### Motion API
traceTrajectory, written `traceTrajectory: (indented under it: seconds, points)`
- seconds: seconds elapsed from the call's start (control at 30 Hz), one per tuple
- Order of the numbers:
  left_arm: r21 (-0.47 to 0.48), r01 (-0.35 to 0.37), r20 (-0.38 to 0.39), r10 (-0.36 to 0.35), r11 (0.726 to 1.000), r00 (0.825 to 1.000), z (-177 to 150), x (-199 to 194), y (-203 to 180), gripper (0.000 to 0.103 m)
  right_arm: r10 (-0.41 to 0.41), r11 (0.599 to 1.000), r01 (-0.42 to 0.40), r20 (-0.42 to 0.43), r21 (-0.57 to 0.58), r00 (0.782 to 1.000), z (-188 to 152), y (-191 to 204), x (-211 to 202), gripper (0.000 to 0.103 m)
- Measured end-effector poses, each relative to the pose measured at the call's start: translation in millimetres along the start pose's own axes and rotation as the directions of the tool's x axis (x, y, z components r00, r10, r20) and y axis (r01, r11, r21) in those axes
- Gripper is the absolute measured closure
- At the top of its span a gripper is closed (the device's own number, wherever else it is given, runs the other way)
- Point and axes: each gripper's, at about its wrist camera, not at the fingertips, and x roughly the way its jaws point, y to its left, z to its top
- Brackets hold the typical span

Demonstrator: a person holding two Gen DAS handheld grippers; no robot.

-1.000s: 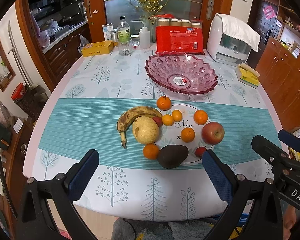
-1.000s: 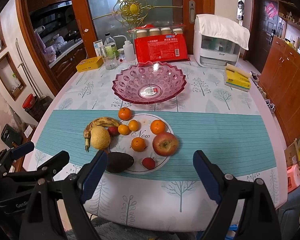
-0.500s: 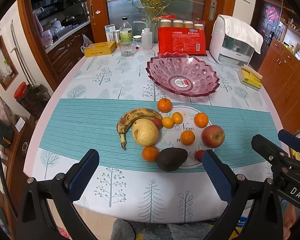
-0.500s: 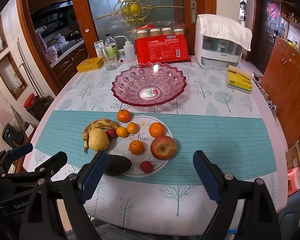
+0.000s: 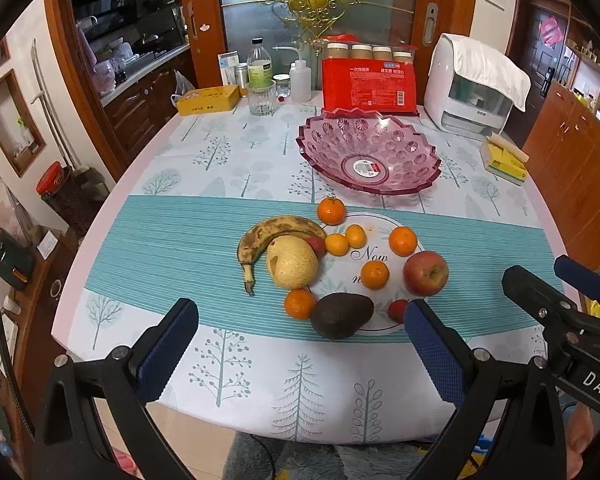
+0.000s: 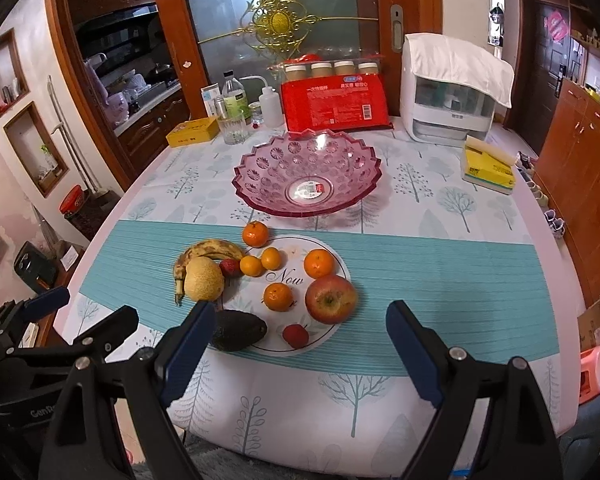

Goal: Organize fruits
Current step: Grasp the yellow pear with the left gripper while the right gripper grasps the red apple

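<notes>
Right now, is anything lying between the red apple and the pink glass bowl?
Yes. In the right wrist view, one round orange tangerine lies between the red apple and the pink scalloped glass bowl; beyond it, only patterned tablecloth.

Left gripper [image 5: 300,344], right gripper [image 6: 300,344]: fingers spread wide, level, holding nothing.

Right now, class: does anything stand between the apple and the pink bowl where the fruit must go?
Partly. A mandarin lies on the mat between the apple and the pink bowl. The bowl itself holds nothing, so lifting the apple over the mandarin looks workable.
</notes>
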Motion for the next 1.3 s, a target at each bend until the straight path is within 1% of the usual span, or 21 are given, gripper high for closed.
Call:
traceTrajectory:
  seconds: [0.13,0.23,0.3,0.4,0.47,0.63,0.73,0.87,0.93,1.07,1.2,1.3]
  points:
    - [-0.009,0.034,-0.001,-0.034,0.999,0.999,0,0,1,0.001,0.003,1.000,-0.003,-0.003,0.004,1.000,0,-1,2,0.015]
    - [0.002,0.033,-0.028,-0.033,0.999,0.999,3,8,-1,0.001,0.003,1.000,-0.003,-0.019,-0.004,1.000,-1,-2,6,0.015]
    - [0.016,0.019,-0.052,-0.018,1.000,0.998,5,16,-3,0.001,0.003,1.000,-0.004,-0.022,-0.009,1.000,1,-5,9,0.015]
    - [0.002,0.025,-0.075,-0.025,1.000,0.997,10,29,2,0.001,-0.031,1.000,0.030,-0.018,-0.005,0.999,1,-13,15,0.015]
    - [-0.004,0.014,-0.091,-0.014,1.000,0.996,14,42,6,0.001,-0.053,0.999,0.053,-0.026,0.006,0.998,2,-22,22,0.015]
    - [0.005,-0.011,-0.102,0.012,1.000,0.995,22,67,11,0.001,-0.086,0.994,0.090,-0.078,0.057,0.993,1,-43,42,0.015]
    - [-0.008,-0.008,-0.137,0.007,1.000,0.991,27,84,17,0.001,-0.083,0.992,0.092,-0.106,0.086,0.991,3,-51,54,0.015]
    - [-0.030,0.028,-0.174,-0.032,0.999,0.984,35,106,24,0.001,-0.085,0.990,0.098,-0.125,0.101,0.989,6,-56,70,0.015]
    - [-0.036,0.019,-0.192,-0.026,0.999,0.981,37,118,26,0.001,-0.084,0.989,0.101,-0.147,0.107,0.986,7,-57,82,0.015]
    - [-0.052,0.034,-0.245,-0.046,0.998,0.969,38,144,30,0.001,-0.074,0.988,0.097,-0.188,0.119,0.979,8,-58,105,0.015]
    - [-0.091,0.048,-0.271,-0.071,0.995,0.960,40,165,37,0.001,-0.050,0.984,0.087,-0.227,0.157,0.973,9,-61,126,0.015]
    - [-0.130,0.054,-0.276,-0.088,0.990,0.957,41,181,40,0.001,-0.036,0.980,0.084,-0.257,0.181,0.966,10,-64,140,0.015]
